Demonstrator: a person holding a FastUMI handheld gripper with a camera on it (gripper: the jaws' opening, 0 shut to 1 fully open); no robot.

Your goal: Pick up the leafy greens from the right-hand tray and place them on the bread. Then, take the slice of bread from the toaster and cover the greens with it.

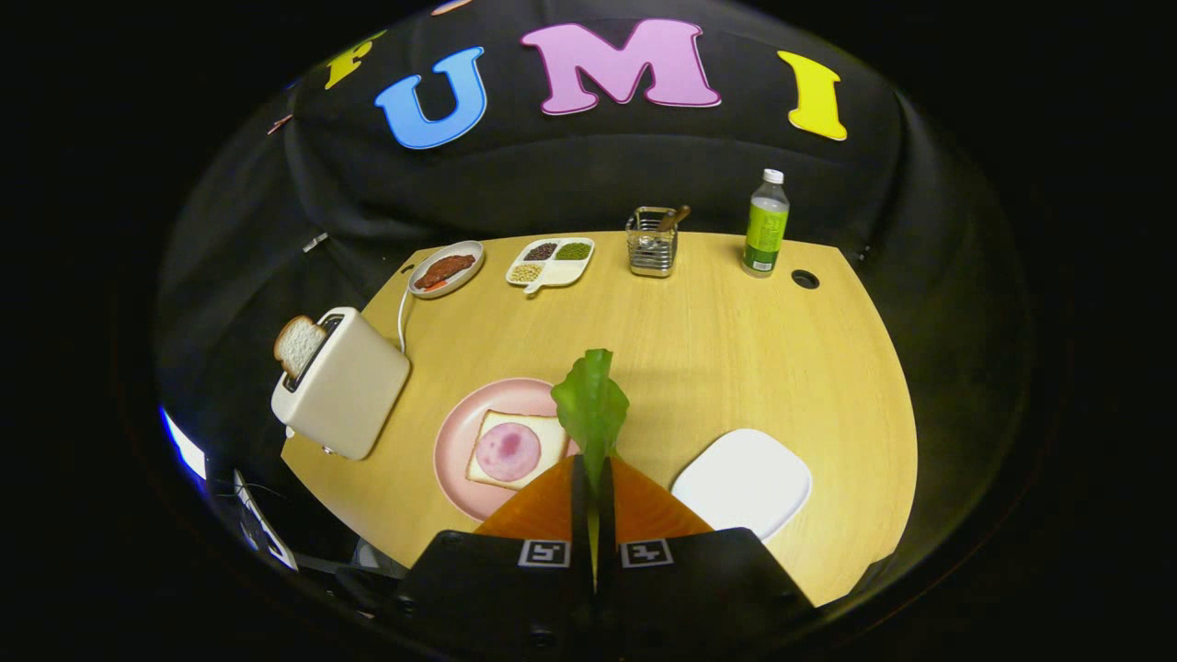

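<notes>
Gripper (pixel 593 478) pinching greens (pixel 591 405), toaster (pixel 340 382) beyond

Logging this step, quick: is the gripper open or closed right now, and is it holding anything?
Gripper: closed on the leafy greens, held up above the table near the pink plate with the bread.
</notes>
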